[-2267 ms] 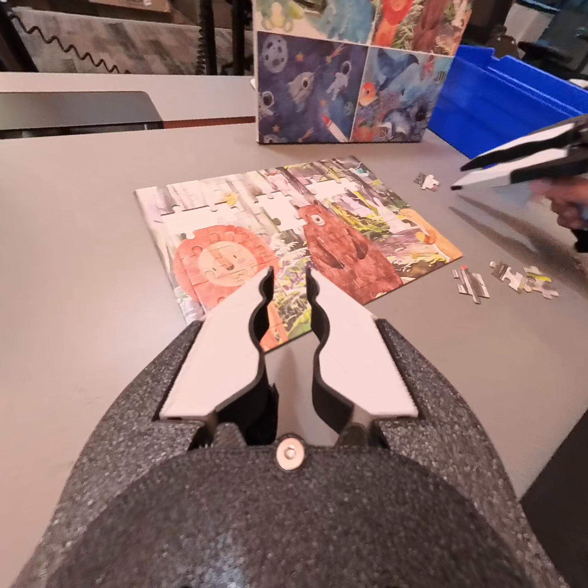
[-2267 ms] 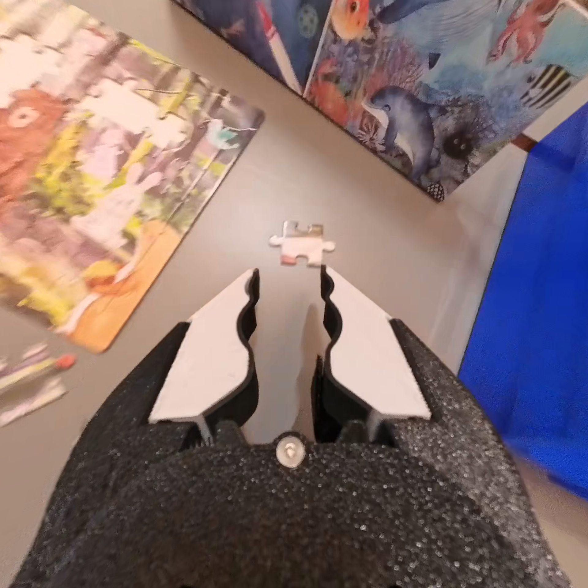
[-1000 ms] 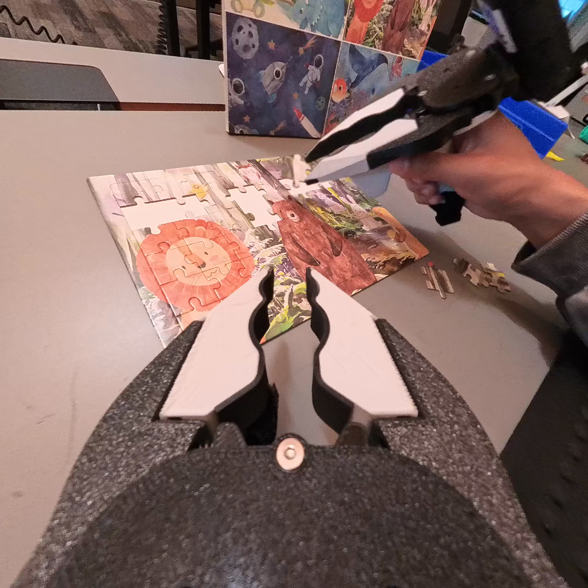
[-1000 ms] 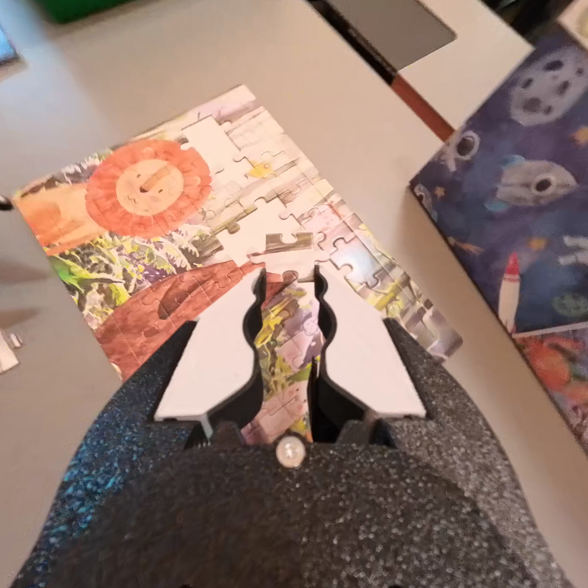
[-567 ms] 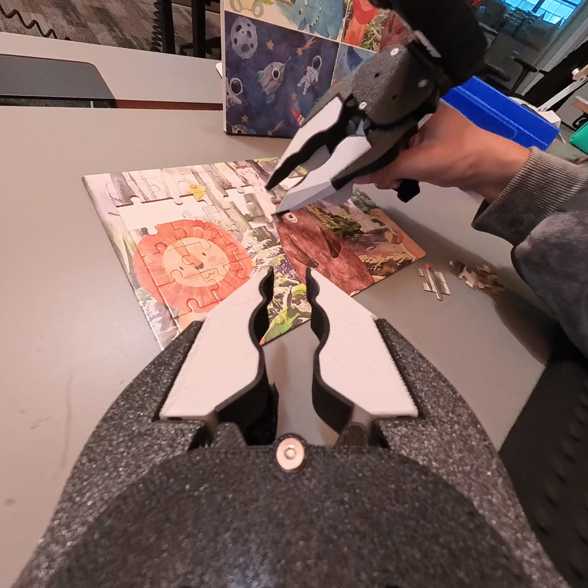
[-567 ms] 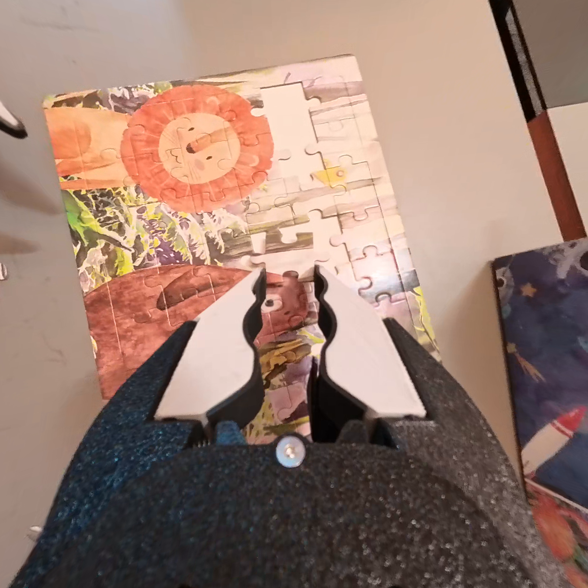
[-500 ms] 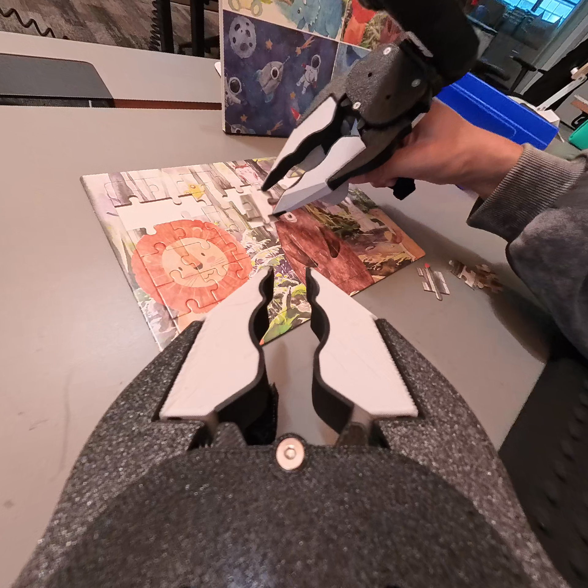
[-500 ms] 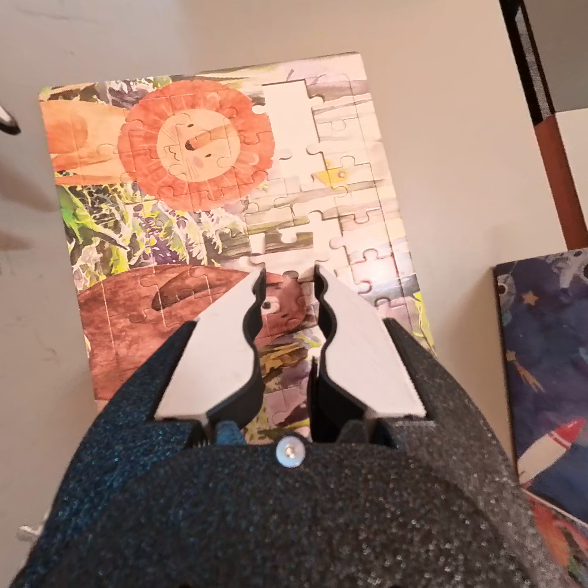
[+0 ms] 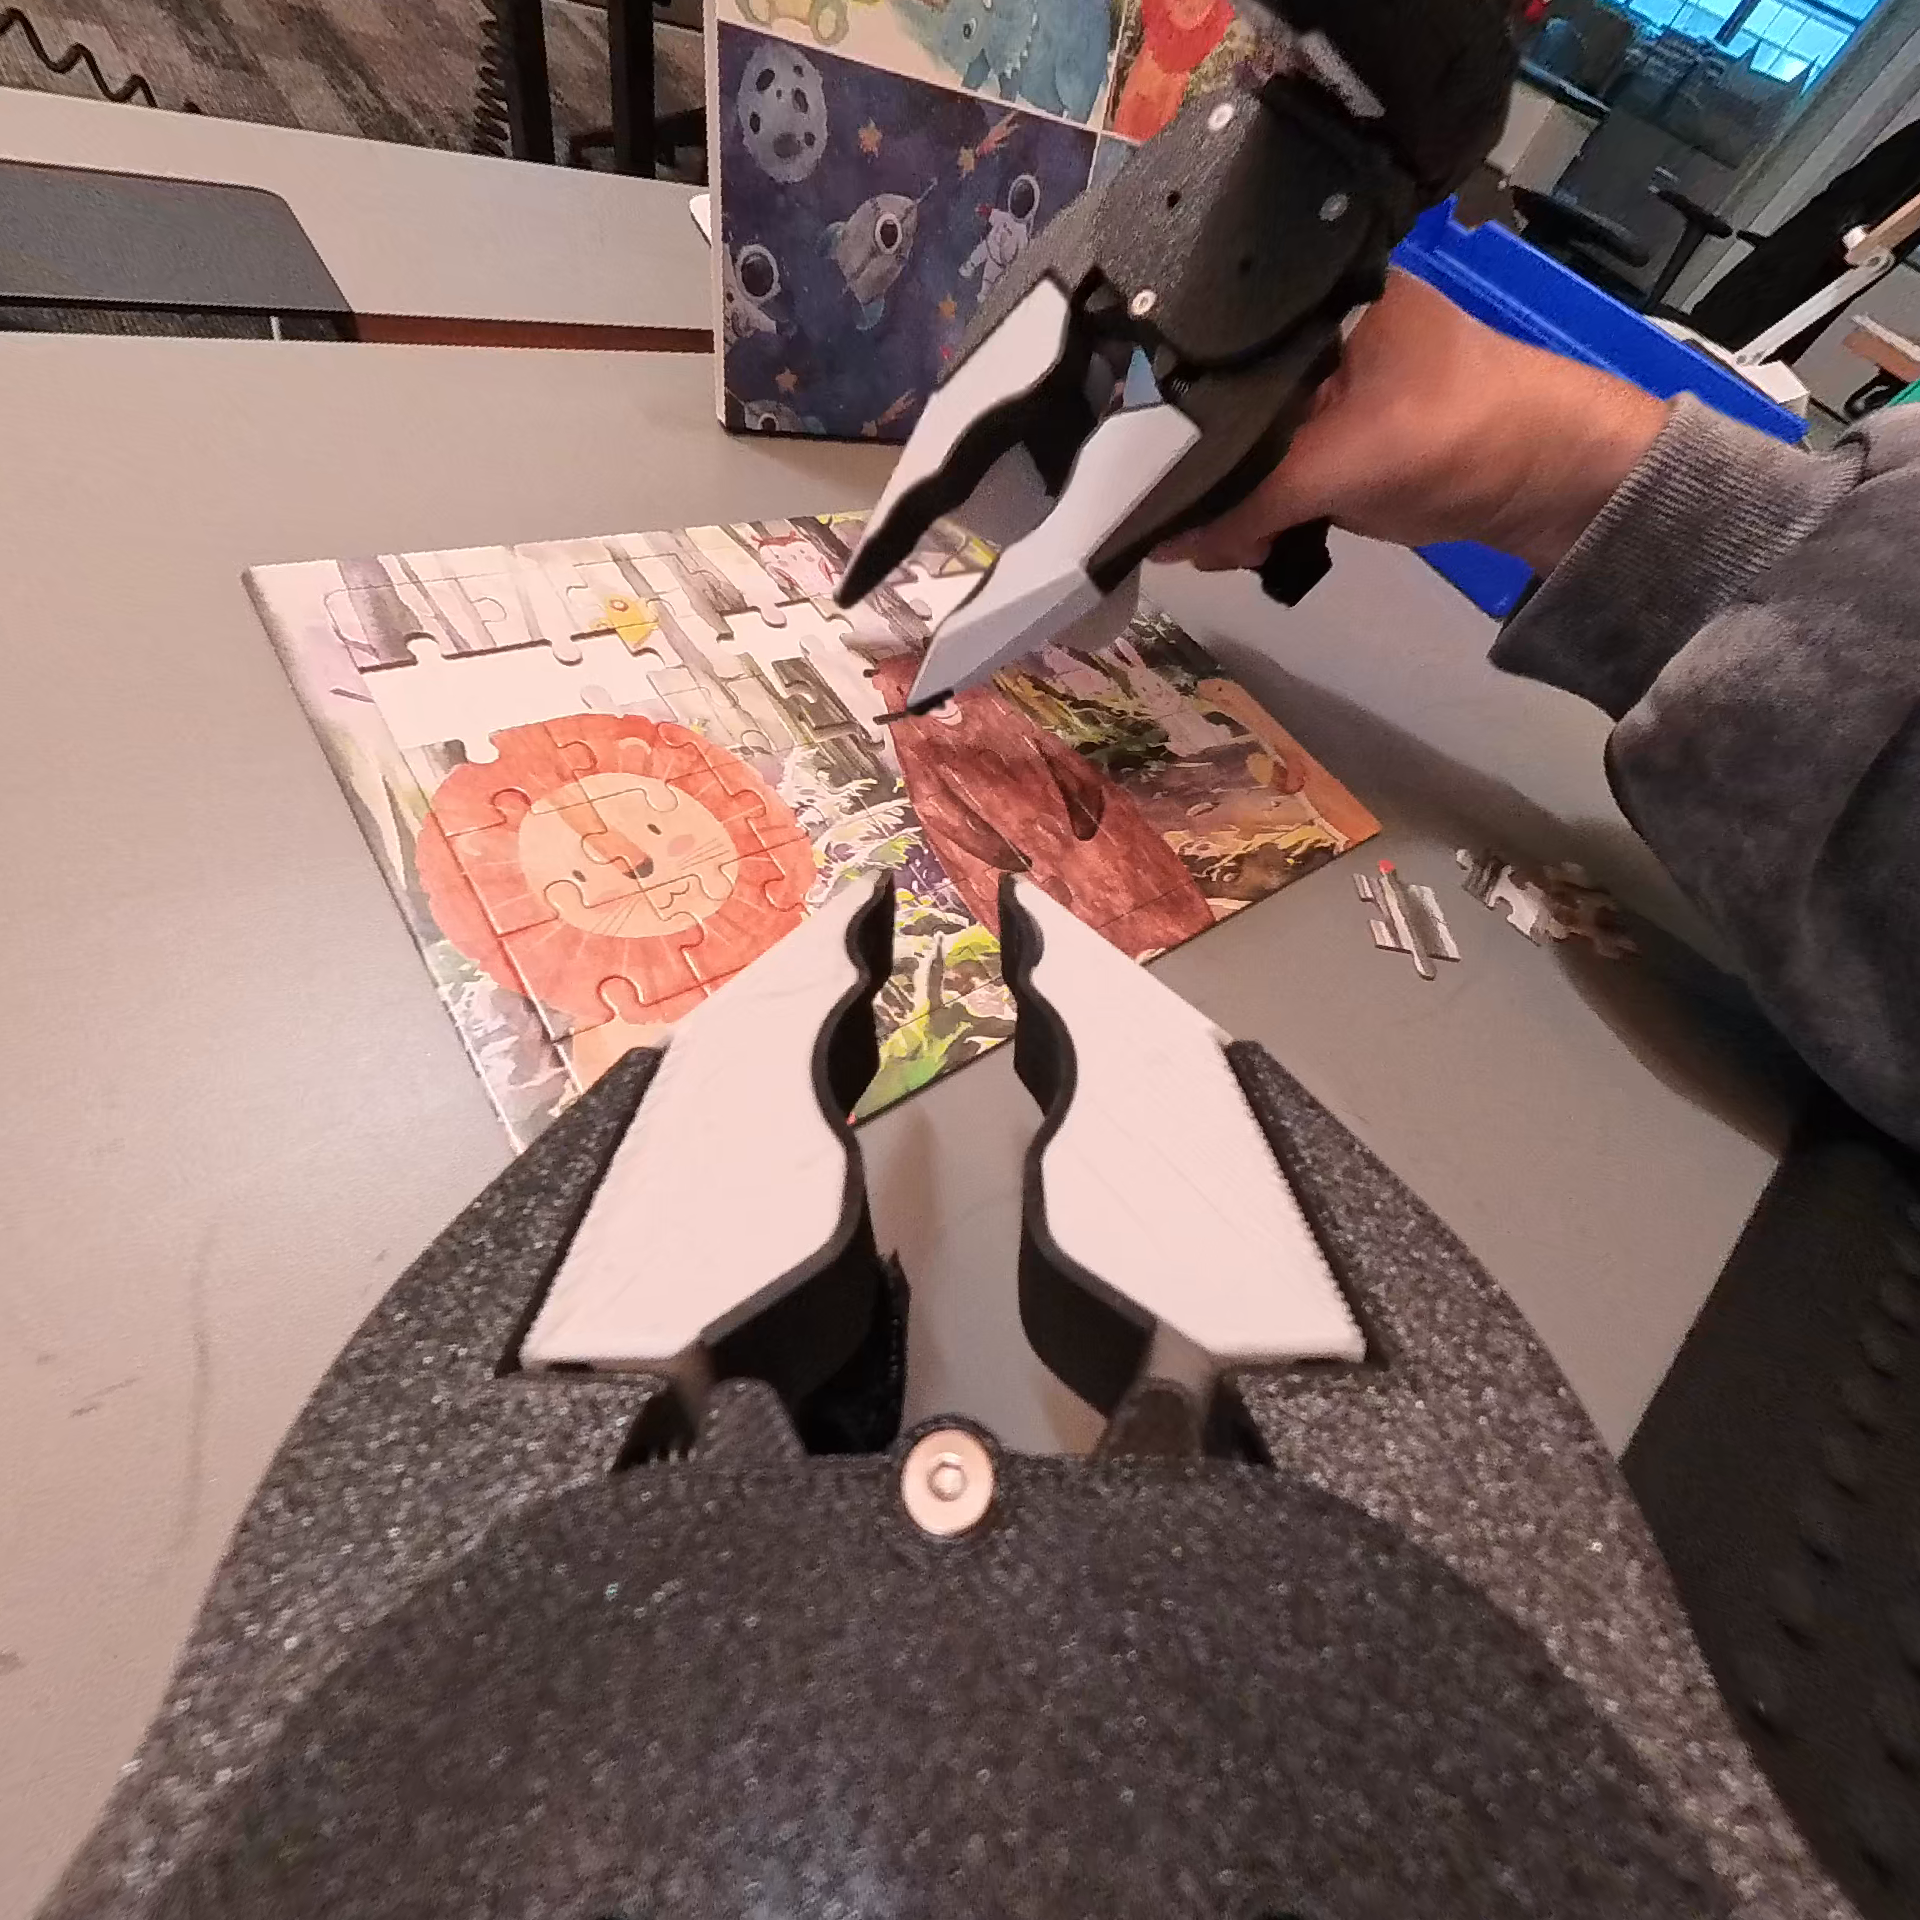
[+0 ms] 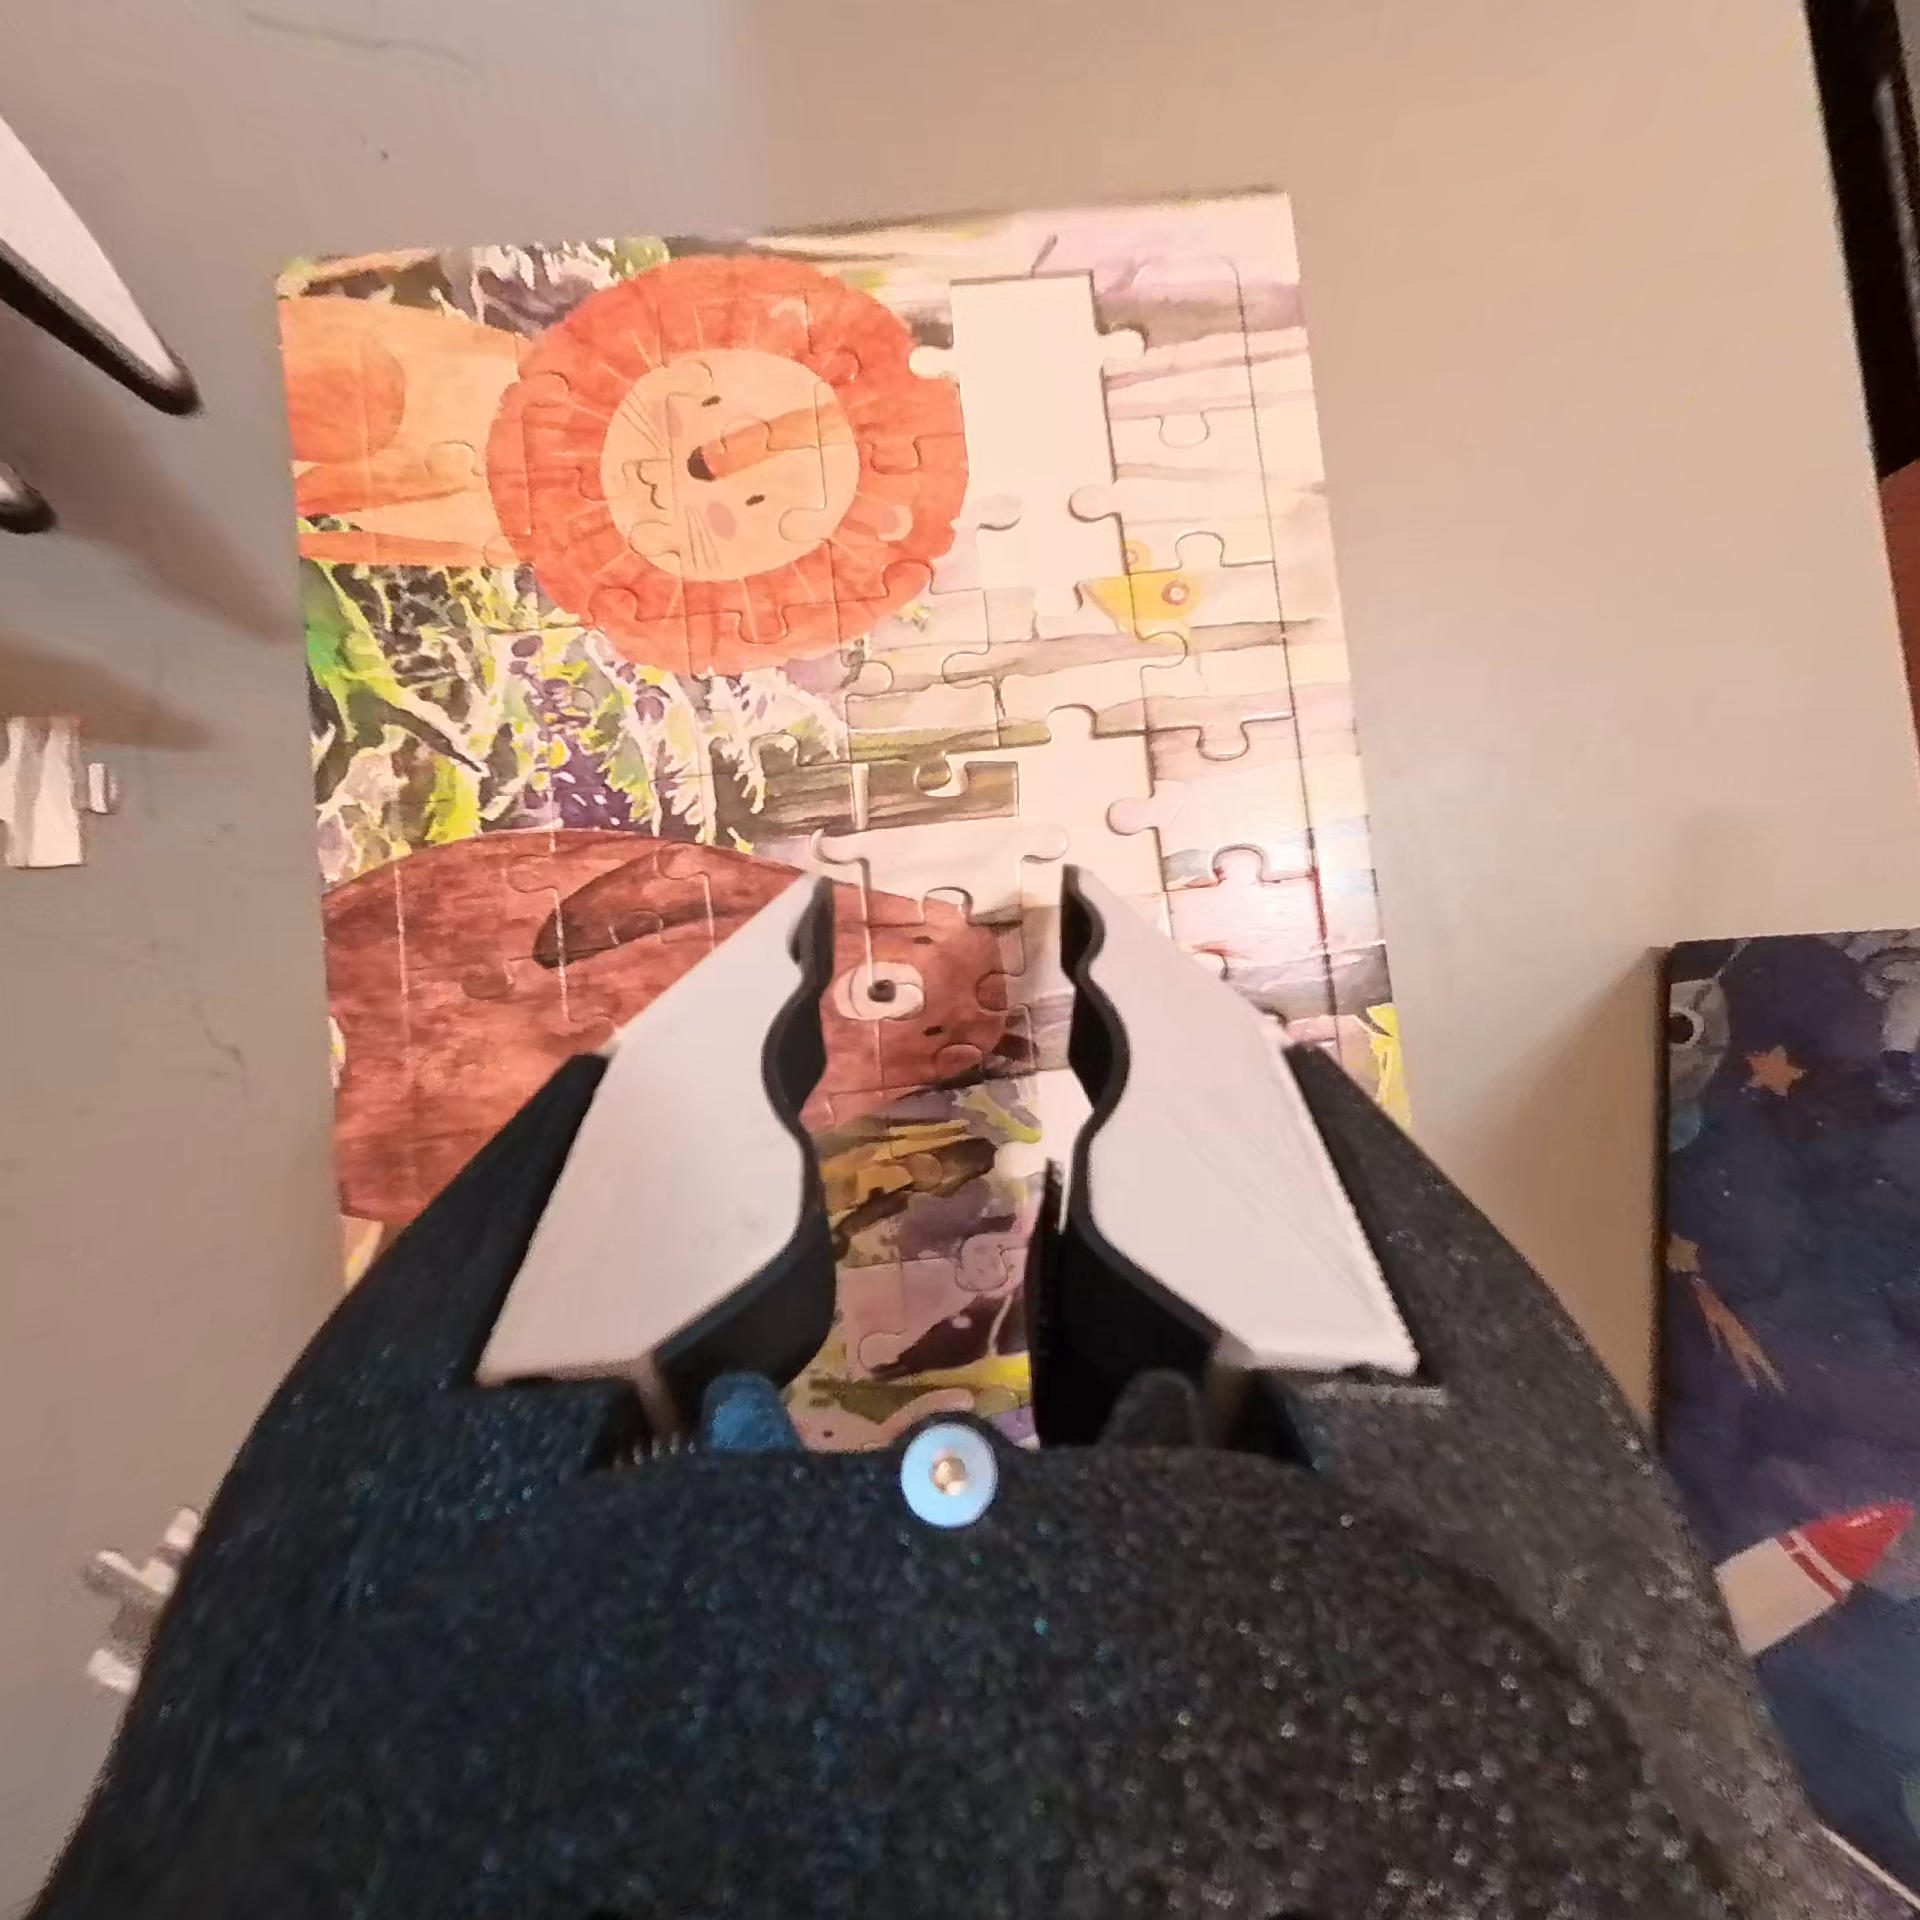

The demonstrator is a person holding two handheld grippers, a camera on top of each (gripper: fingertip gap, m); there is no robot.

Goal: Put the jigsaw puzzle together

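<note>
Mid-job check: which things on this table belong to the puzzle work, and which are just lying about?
Part of the job:
- jigsaw puzzle
- loose pieces
- right hand-held gripper, open over the puzzle
- left hand-held gripper, open

Just lying about:
- illustrated box
- blue bin
- dark mat

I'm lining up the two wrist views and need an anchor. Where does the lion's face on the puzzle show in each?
Left wrist view: lion's face, left of centre, just beyond the left gripper.
Right wrist view: lion's face, upper middle, lying sideways.
Shared landmark: the brown bear beside it.

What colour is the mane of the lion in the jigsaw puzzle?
Orange-red; the lion's mane shows best in the right wrist view.
</note>
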